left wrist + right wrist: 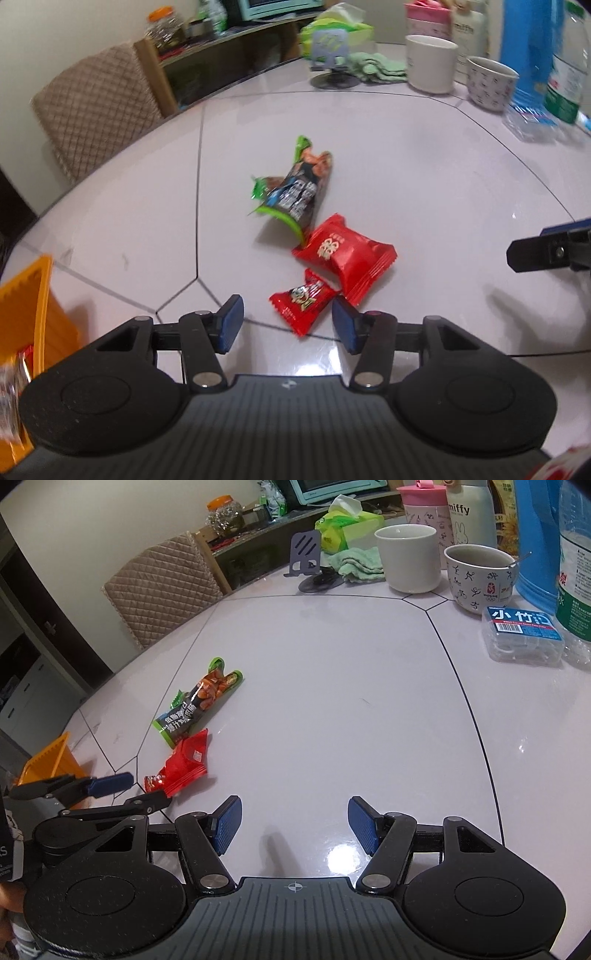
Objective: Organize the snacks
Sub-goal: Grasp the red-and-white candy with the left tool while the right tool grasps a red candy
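While both hover over the surface (332, 701):
Left tool (288, 323): jaws apart, empty, just short of the small red packet (301, 301).
Right tool (294, 825): jaws apart, empty.
Snacks: clustered beside the orange bin (26, 295).

Indoor light from overhead is fairly bright and leaves white glare patches on the glossy table (332, 686) just ahead of each camera. Shadows are soft. The left wrist view is slightly smeared, blurriest at its edges; the right is sharp. Fisheye distortion bends both frames.
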A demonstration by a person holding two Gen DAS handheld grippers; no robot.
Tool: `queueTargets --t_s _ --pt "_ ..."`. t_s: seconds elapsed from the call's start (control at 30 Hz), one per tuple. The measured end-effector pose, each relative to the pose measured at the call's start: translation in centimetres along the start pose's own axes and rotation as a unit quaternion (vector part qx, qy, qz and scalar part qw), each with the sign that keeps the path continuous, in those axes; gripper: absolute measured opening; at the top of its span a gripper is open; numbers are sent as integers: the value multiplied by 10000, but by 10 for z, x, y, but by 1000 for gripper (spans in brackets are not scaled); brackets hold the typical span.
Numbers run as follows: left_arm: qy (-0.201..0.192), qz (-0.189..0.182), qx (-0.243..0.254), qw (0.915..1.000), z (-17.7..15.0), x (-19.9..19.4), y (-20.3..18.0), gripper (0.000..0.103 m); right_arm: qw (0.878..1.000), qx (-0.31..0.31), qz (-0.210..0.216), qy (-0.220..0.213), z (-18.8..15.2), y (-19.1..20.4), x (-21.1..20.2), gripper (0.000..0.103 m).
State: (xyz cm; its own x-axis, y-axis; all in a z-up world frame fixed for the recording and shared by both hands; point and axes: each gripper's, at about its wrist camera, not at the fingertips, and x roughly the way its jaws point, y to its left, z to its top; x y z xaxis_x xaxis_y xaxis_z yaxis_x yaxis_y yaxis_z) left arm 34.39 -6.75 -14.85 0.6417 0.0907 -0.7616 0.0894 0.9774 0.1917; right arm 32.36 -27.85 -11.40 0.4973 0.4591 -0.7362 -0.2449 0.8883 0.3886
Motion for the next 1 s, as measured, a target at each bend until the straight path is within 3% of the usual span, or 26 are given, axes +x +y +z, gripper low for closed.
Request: queueTargets --t_s 0.17,0.33,0.53,0.57,1.0 --pt "-41 -97 237 9997 5 5 -3 52 10000 44 -46 18 -1 -1 1 64" --pt "-12 -364 284 9989 6 5 -4 35 10000 14 -51 27 -1 1 2 64" --pt "15 -384 173 9991 2 1 -2 31 10000 -75 -24 50 1 8 7 64" --pt "46 -396 138 9991 1 0 0 25 9999 -101 -18 53 1 9 8 64" --pt "332 -231 -1122 9929 -15 -22 46 23 9941 -1004 406 -78 9 54 29 64"
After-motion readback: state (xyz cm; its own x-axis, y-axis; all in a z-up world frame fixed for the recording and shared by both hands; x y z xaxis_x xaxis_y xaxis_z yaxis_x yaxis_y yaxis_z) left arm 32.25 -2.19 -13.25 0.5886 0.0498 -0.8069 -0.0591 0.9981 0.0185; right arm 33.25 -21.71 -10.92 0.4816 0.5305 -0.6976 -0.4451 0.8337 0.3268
